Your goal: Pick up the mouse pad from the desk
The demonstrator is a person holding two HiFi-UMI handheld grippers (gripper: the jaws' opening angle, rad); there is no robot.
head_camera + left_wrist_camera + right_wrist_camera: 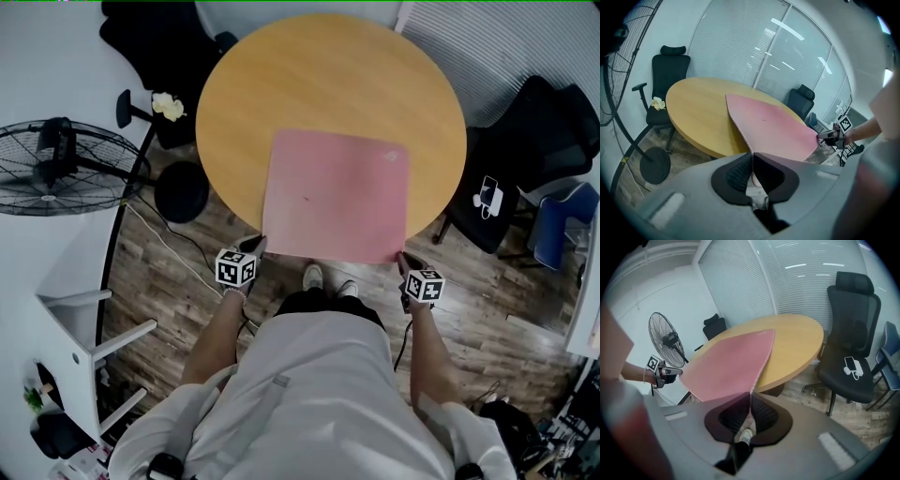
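A large pink mouse pad (336, 195) lies on the round wooden desk (319, 80), its near edge hanging past the desk's rim. My left gripper (257, 247) is shut on the pad's near left corner. My right gripper (402, 258) is shut on the near right corner. In the left gripper view the pink mouse pad (771, 126) runs from the left gripper (751, 157) toward the right gripper (824, 137) at the far corner. In the right gripper view the pad (729, 364) stretches from the right gripper (751, 397) to the left gripper (675, 372).
A standing fan (61, 167) is on the floor at the left. A black office chair (534, 141) with a phone (490, 195) on its seat stands to the right, another chair (159, 56) behind the desk. A white shelf unit (84, 328) is at the lower left.
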